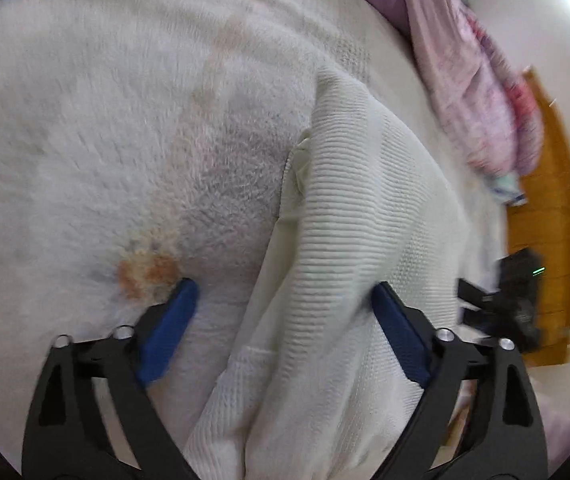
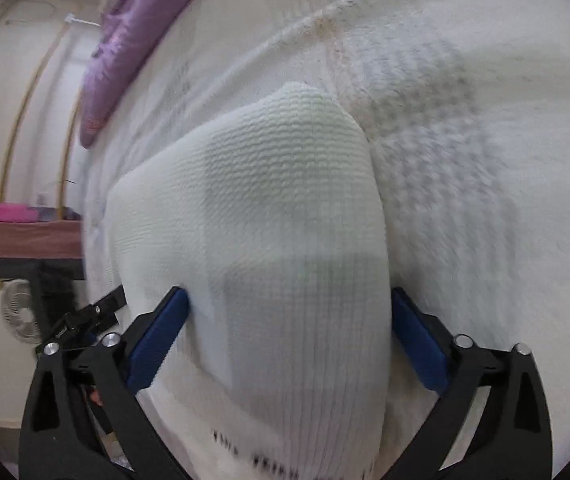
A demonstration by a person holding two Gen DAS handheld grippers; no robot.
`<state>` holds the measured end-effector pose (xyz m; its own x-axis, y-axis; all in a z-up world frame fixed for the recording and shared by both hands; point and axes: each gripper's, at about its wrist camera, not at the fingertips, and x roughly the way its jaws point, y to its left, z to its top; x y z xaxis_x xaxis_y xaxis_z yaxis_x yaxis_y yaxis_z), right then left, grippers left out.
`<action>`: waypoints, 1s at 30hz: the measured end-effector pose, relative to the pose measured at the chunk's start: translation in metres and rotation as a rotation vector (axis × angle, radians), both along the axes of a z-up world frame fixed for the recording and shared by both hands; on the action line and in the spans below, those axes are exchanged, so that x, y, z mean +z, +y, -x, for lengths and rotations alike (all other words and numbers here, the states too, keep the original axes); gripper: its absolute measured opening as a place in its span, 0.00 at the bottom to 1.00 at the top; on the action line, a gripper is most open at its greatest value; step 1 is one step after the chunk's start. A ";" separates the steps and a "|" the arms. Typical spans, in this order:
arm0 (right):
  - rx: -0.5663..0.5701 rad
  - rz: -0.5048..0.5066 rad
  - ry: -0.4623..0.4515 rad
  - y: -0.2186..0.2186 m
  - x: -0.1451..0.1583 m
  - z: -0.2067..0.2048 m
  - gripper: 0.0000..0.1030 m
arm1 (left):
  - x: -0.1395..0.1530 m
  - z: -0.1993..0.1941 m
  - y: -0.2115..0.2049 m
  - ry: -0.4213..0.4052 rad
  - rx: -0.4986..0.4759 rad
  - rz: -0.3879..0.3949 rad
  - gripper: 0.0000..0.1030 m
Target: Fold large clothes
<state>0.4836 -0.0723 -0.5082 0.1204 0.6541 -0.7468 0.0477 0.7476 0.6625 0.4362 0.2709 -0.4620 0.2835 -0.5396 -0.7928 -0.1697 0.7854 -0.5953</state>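
Observation:
A white ribbed knit garment [image 1: 349, 240] lies in folds on a fluffy white blanket [image 1: 105, 120]. My left gripper [image 1: 285, 292] is open, its blue pads wide apart, with the garment's folded edge lying between them. In the right wrist view the same garment [image 2: 285, 220] bulges up between my right gripper's [image 2: 289, 300] open blue pads; a line of dark lettering shows at its near edge. The other gripper [image 1: 513, 300] shows at the right in the left wrist view, and at the left in the right wrist view [image 2: 85, 316].
An orange-brown stain [image 1: 149, 272] marks the blanket by the left fingertip. A purple pillow [image 2: 133, 40] and a pink patterned quilt [image 1: 481, 92] lie at the bed's far side. A wooden door [image 1: 553, 208], a fan [image 2: 21, 316] and a dark table [image 2: 41, 240] stand beyond the bed.

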 end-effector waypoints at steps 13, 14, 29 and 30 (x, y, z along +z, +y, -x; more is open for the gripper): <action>0.028 -0.271 0.076 -0.007 -0.008 0.055 0.94 | -0.043 0.039 -0.012 0.188 -0.047 0.496 0.91; 0.058 -0.285 0.112 -0.005 -0.009 0.062 0.94 | -0.045 0.039 -0.012 0.205 -0.032 0.513 0.91; 0.005 -0.115 0.078 -0.001 0.071 0.081 0.28 | 0.045 0.046 -0.076 0.127 -0.197 0.007 0.33; 0.030 -0.112 0.051 0.001 0.088 0.084 0.28 | 0.055 0.050 -0.080 0.127 -0.205 -0.010 0.33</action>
